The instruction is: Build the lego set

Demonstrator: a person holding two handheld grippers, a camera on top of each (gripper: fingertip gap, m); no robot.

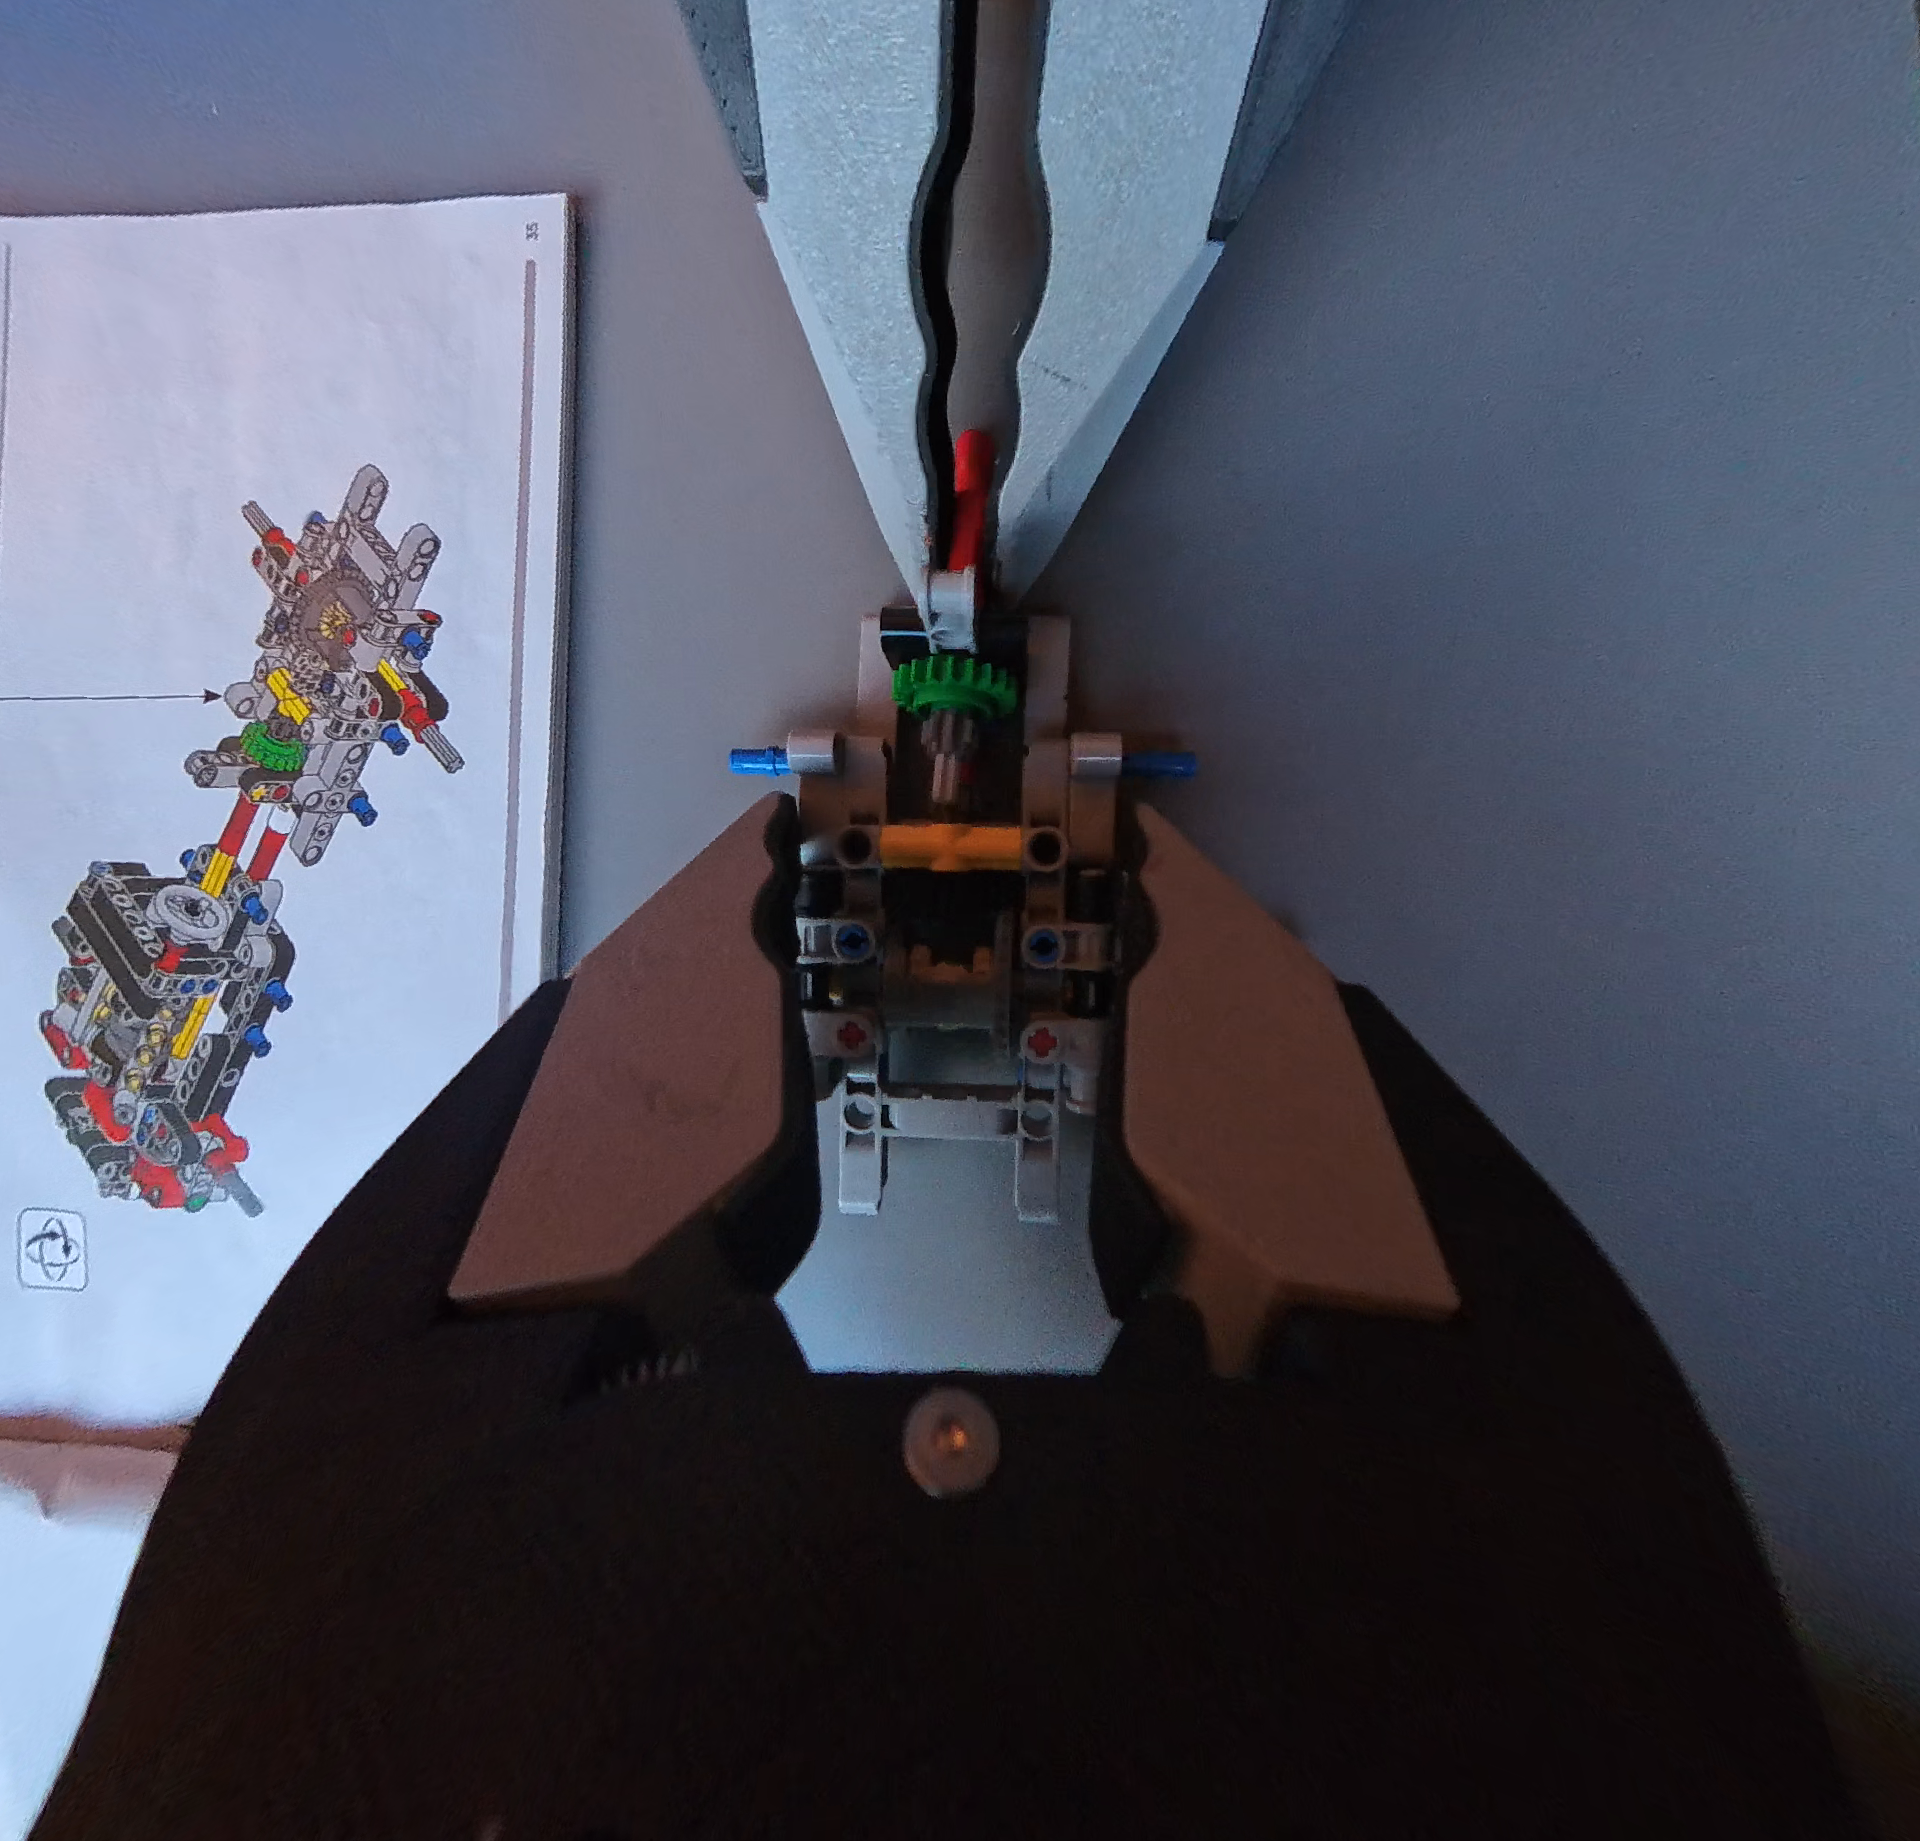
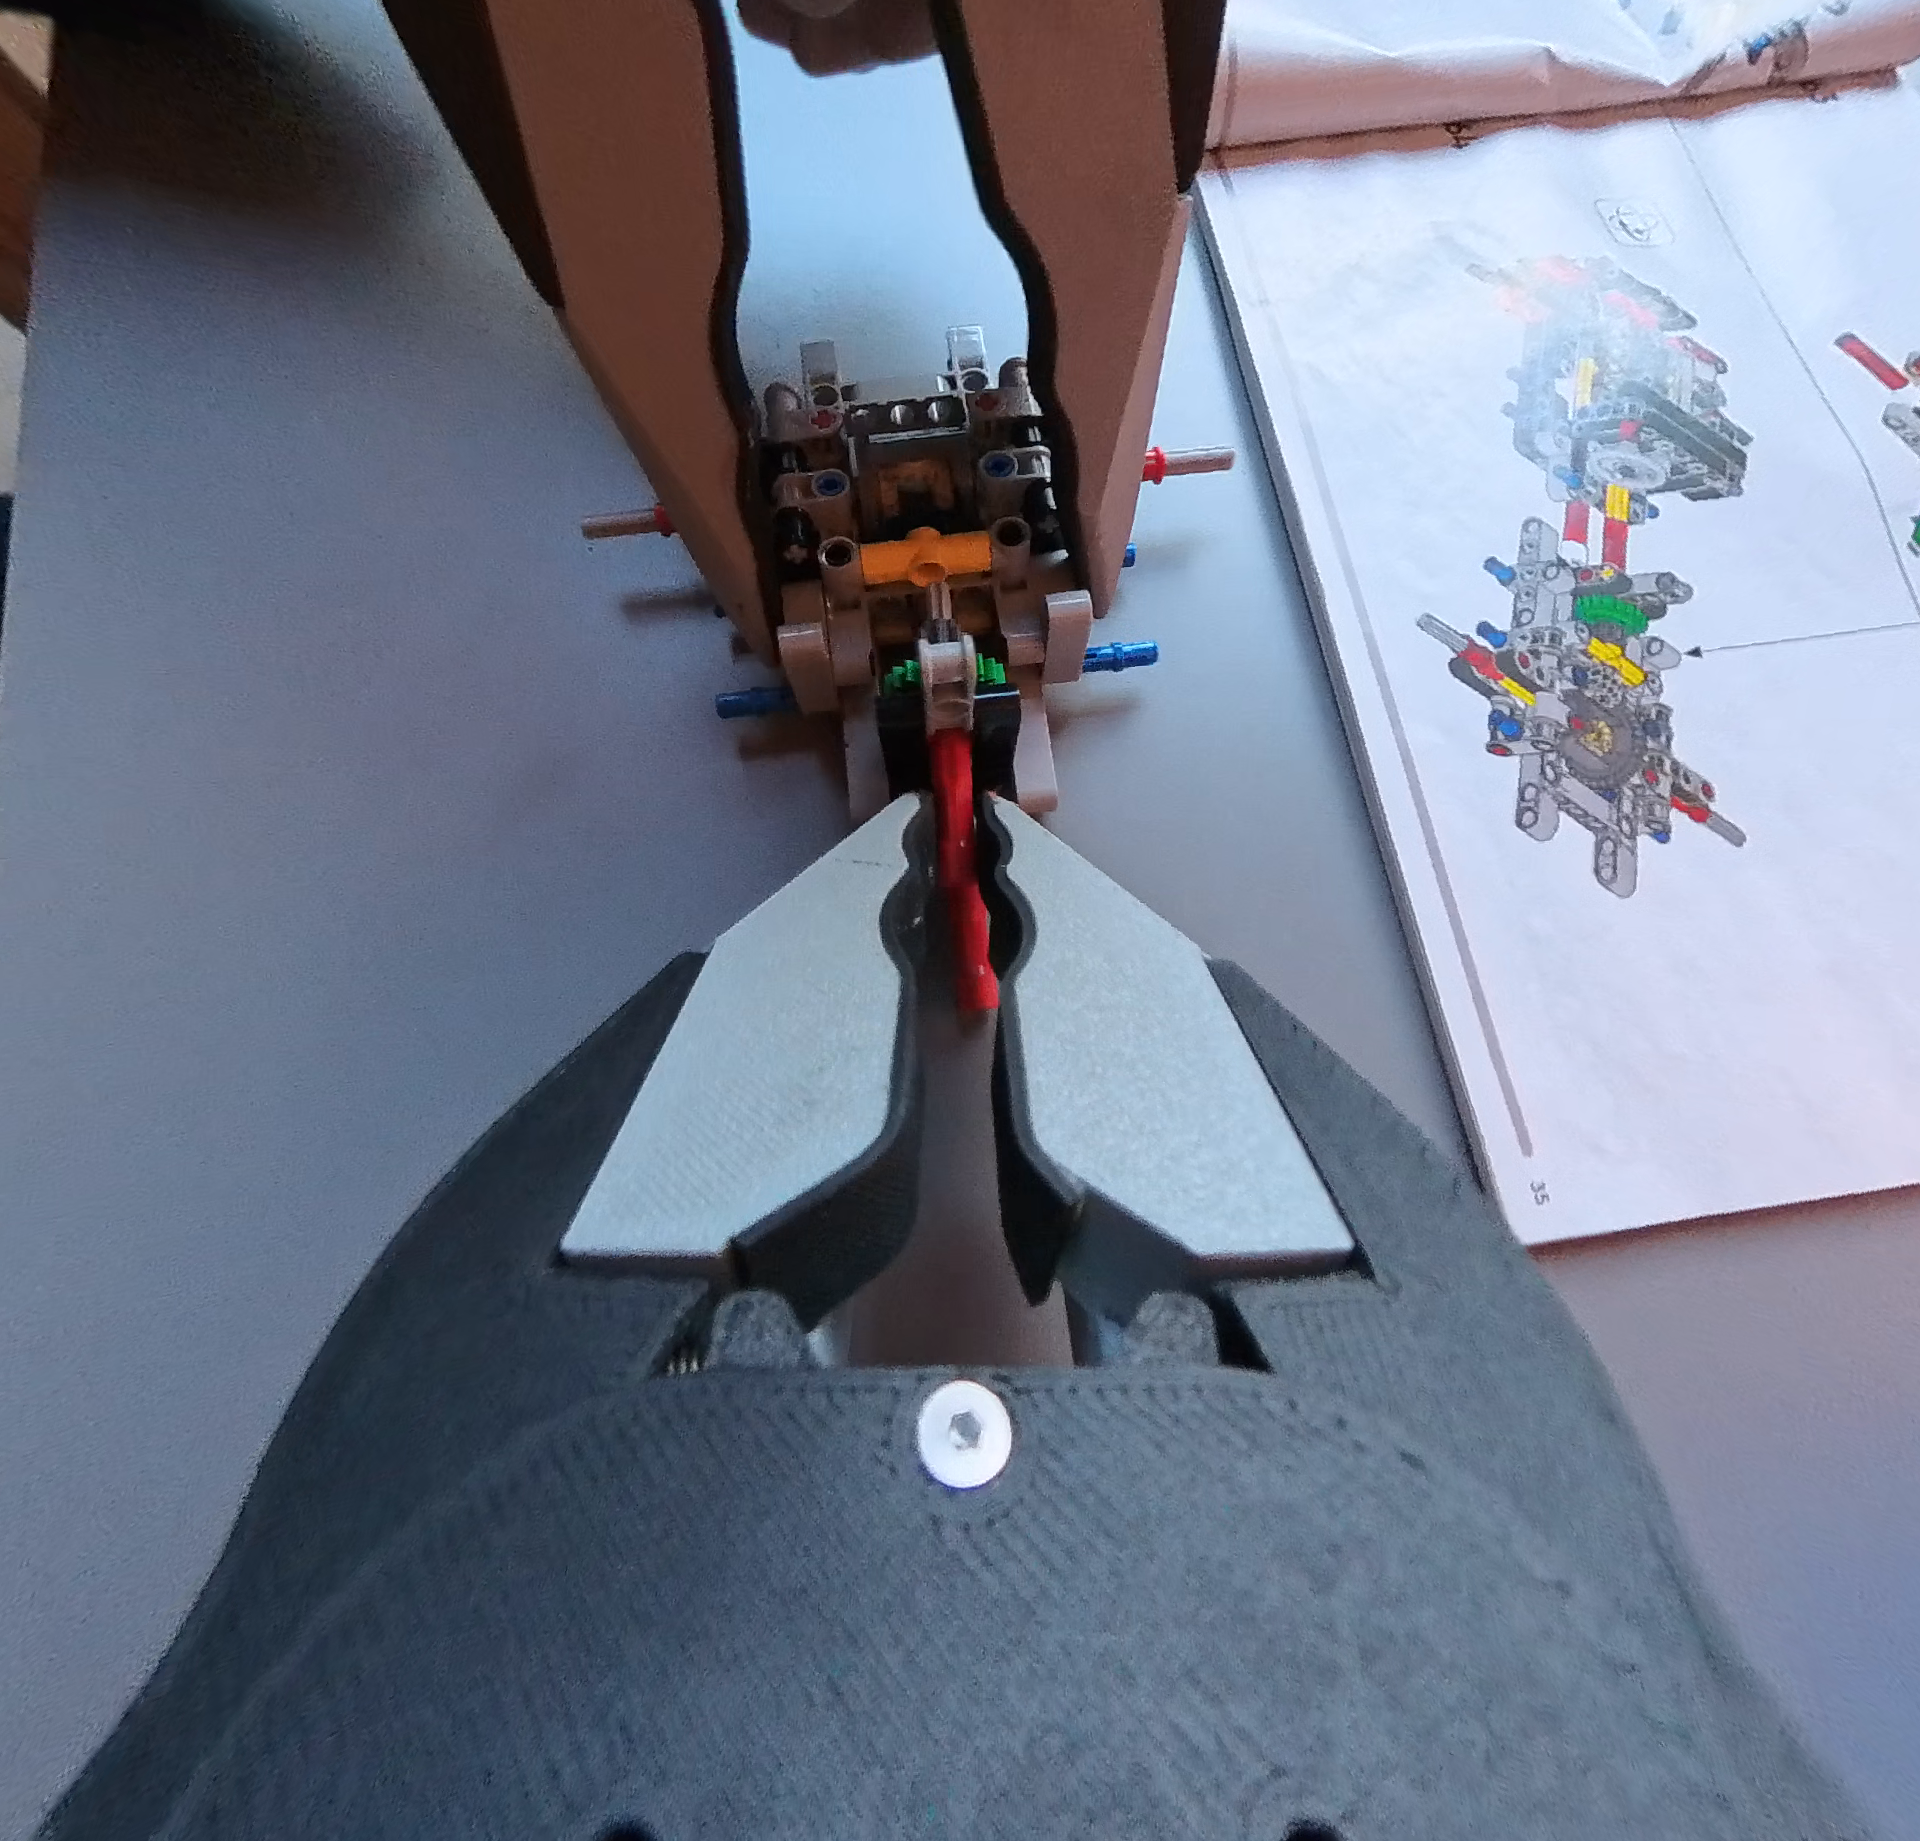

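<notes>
Clenched right fingers (image 2: 961, 835) grip a red axle (image 2: 961, 856); left fingers (image 1: 956, 856) clamp the brick model (image 1: 951, 960) on a grey table (image 1: 1507, 544), booklet (image 1: 312, 648) beside.

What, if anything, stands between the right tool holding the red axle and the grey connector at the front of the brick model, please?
Nothing visible does. The red axle, clamped in the right tool, runs straight to the grey connector on the brick model, which the left tool grips by its sides, clear of that line.

My left gripper (image 1: 956, 825) had tan wedge fingers (image 1: 644, 1064) with wavy black pads on a black body. My right gripper (image 2: 954, 804) had grey fingers (image 2: 769, 1064), a textured dark body and a silver screw (image 2: 963, 1430).
</notes>
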